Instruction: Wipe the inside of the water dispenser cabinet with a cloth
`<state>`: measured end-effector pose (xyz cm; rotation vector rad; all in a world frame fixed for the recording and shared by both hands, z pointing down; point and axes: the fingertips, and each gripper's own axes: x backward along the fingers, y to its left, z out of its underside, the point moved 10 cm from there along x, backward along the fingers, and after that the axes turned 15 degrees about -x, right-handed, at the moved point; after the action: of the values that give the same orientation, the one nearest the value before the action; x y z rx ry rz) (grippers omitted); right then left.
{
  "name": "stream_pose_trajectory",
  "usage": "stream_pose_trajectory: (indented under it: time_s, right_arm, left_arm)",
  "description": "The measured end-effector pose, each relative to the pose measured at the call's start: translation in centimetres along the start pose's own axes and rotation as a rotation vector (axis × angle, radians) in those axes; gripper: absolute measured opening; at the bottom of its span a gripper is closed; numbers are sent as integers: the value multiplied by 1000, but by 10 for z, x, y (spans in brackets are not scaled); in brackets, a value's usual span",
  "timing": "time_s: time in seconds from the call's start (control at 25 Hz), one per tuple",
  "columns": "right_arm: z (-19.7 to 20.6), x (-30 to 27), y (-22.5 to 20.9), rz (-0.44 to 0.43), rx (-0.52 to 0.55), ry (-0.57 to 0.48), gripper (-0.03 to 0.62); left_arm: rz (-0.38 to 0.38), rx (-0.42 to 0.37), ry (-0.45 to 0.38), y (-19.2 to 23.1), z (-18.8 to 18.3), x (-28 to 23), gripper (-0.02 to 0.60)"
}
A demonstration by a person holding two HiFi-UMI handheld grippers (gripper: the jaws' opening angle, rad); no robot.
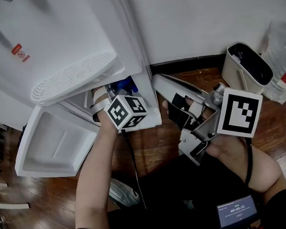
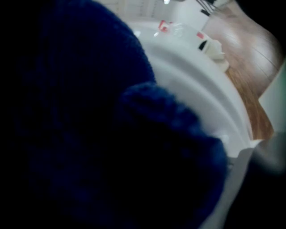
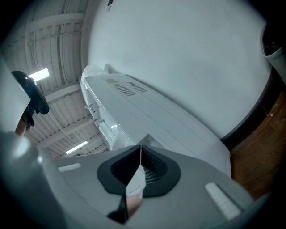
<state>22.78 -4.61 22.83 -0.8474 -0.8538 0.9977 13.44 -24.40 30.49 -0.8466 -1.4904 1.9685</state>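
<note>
Cloth (image 2: 103,134): judged soft, light and prone to bunching, so hold it by a gathered fold. The left tool (image 1: 119,99) grips it at the mouth of the water dispenser cabinet (image 1: 151,111). The right tool (image 3: 139,161), outside the cabinet, is closed and empty.

Cabinet (image 1: 150,111) mouth cramped: drip tray (image 1: 74,78) overhangs, open door (image 1: 53,142) flanks left, left gripper (image 1: 119,90) with cloth (image 1: 126,83) fills it. Floor (image 1: 152,147) on right free up to bin (image 1: 248,65).

Fuzzy blue cloth (image 2: 89,98), glossy wooden floor (image 1: 152,152)
</note>
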Motion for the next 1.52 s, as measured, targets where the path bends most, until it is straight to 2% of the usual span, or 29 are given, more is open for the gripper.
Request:
stream_pose_trajectory:
  time_s: [0.04,0.12,0.2,0.32,0.36,0.4,0.52,0.6,0.68,0.8,0.88,0.92,1.12,1.24,1.36,1.44,1.52]
  right_arm:
    - [0,0,0,1,1,0,11]
    - [-1,0,0,2,7,4,11]
    - [-1,0,1,0,17,10,11]
    - [0,-1,3,-5,17,15,11]
    - [0,-2,3,-3,14,16,11]
    - [1,-2,3,0,12,17,11]
    - [2,-1,1,11,12,12,11]
    - [2,0,-1,16,12,7,11]
    - [2,1,-1,18,8,6,11]
    - [1,0,0,9,6,13,11]
    - [1,-1,0,-1,8,17,11]
    - [2,-2,0,-6,7,18,11]
    - [3,-2,-1,-1,5,25,11]
    - [2,-2,-3,8,2,21,11]
    - [3,-2,-4,14,6,20,11]
    - [3,-1,-4,20,7,23,11]
    - [3,-2,-4,19,6,27,11]
  left_arm:
    - [-5,84,3,0,3,-1,170]
    - [-12,338,-18,-3,12,6,170]
    - [8,682,-58,-6,23,20,169]
    - [98,1259,-146,-5,32,41,167]
    - [121,1409,-178,-5,34,45,166]
    - [133,1514,-203,-5,35,47,166]
    - [138,1661,-227,-4,35,42,167]
    - [110,1830,-222,-5,46,37,167]
    - [34,2043,-203,-9,63,43,167]
    - [-163,2281,-145,-24,89,68,167]
    - [-280,2371,-145,-31,106,77,167]
    - [-312,2386,-154,-32,114,77,167]
    - [-366,2364,-173,-8,137,44,167]
    - [-346,2323,-171,1,141,17,167]
    - [-297,2294,-125,-11,141,9,167]
    - [-279,2328,-103,-27,138,21,167]
    - [-301,2407,-104,-48,136,45,167]
